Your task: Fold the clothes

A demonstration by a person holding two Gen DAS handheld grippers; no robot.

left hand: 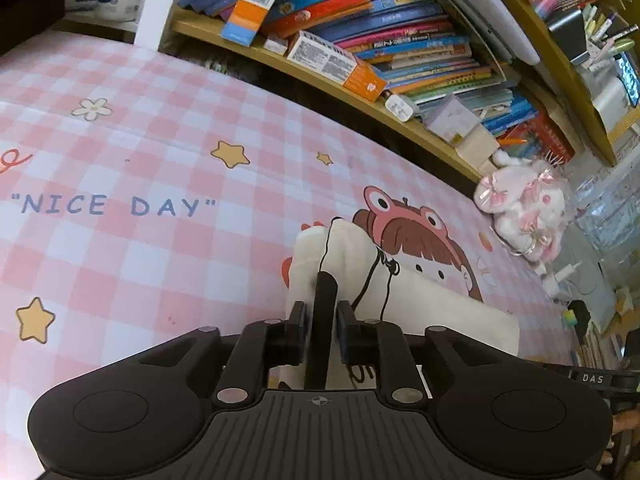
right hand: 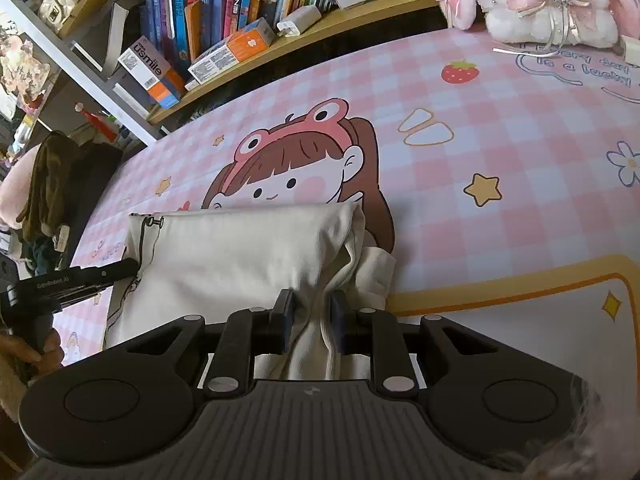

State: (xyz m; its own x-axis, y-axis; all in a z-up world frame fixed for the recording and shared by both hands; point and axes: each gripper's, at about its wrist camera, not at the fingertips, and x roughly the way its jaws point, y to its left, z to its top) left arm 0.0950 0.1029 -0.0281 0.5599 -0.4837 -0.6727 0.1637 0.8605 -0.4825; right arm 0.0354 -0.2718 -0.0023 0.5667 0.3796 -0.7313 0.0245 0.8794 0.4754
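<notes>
Pink checked sheet (right hand: 500, 128), bookshelf (right hand: 320, 24) behind — both grippers (left hand: 322, 322) (right hand: 310, 316) pinching cream garment (right hand: 240, 248).

Left gripper (left hand: 322, 332) over a cream garment (left hand: 420, 300) on a pink checked sheet (left hand: 160, 184).

The two blue-padded fingers (left hand: 298, 330) flank a black bar that runs forward between them onto the folded cream cloth, which carries thin black line drawing; whether the pads press anything cannot be told. The garment lies over a printed cartoon girl in a frog hat (left hand: 404, 216), with "NICE DAY" lettering and yellow stars to the left. Beyond stand a wooden shelf of books (left hand: 400, 28) and a pink-and-white plush toy (left hand: 524, 208).
</notes>
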